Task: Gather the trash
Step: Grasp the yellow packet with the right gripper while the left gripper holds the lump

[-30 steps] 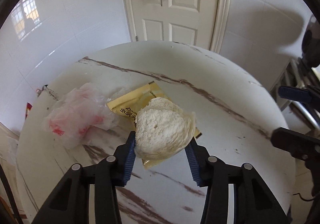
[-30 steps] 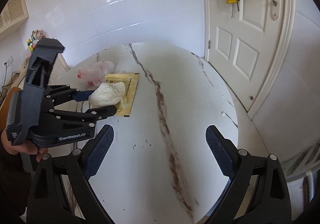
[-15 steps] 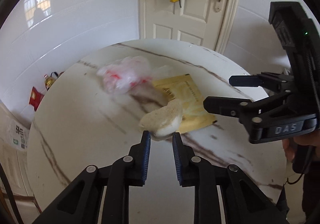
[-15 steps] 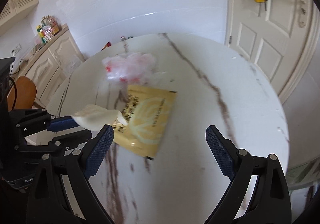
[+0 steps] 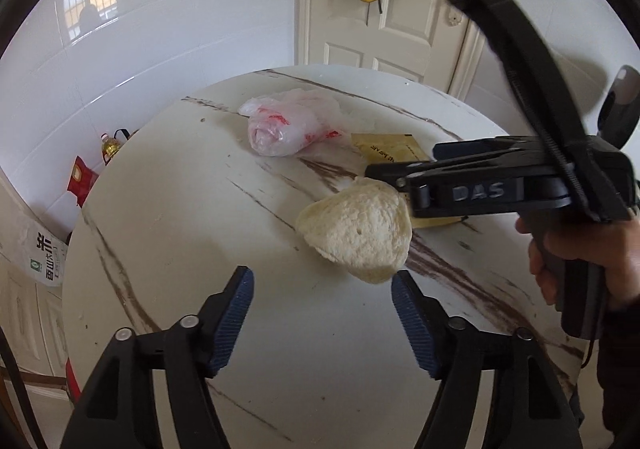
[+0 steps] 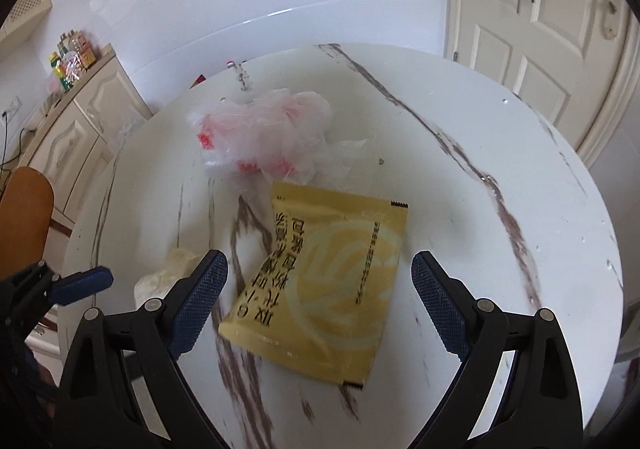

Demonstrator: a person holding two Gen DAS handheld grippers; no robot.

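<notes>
A crumpled white wad [image 5: 356, 233] sits just past the tips of my left gripper [image 5: 322, 301]. Its jaws are opening, and the pads are clear of the wad. In the right wrist view the wad [image 6: 168, 269] peeks out beside a blue finger [image 6: 82, 283] of the left gripper. My right gripper [image 6: 320, 277] stands open over the flat yellow packet [image 6: 328, 277], one finger on each side of it and neither touching. From the left wrist view the right gripper [image 5: 404, 163] hides much of the packet [image 5: 390, 149]. A crumpled clear plastic bag with red print [image 6: 264, 137] lies behind the packet.
Everything rests on a round white marble table [image 5: 168, 233]. A hand [image 5: 580, 261] holds the right gripper's handle. A white door [image 5: 400, 29] stands behind the table. A cream cabinet [image 6: 80, 121] and a wooden chair back [image 6: 24, 217] are at the left. A bottle and a red packet [image 5: 82, 179] lie beyond the table's edge.
My left gripper carried the white wad off the yellow packet, squeezed it, then opened and let it go. The right gripper swung in over the yellow packet.
</notes>
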